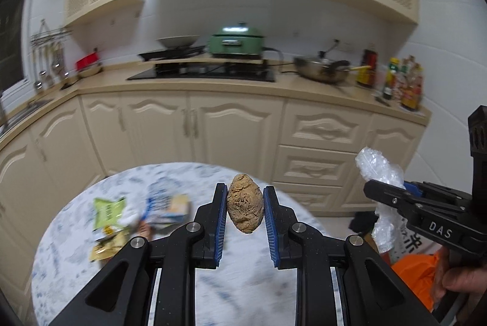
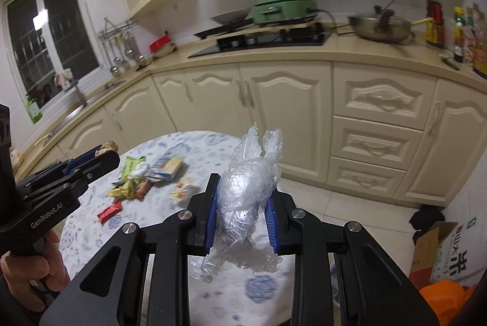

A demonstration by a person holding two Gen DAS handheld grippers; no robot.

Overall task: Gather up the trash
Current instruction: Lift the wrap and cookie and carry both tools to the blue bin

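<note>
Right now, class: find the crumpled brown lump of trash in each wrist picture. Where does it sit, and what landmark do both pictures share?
Left wrist view: brown lump at lower centre, pinched between the left gripper jaws.
Right wrist view: brown lump at the left edge, only its tip showing past the left gripper.
Shared landmark: the green lidded cooker on the counter.
</note>
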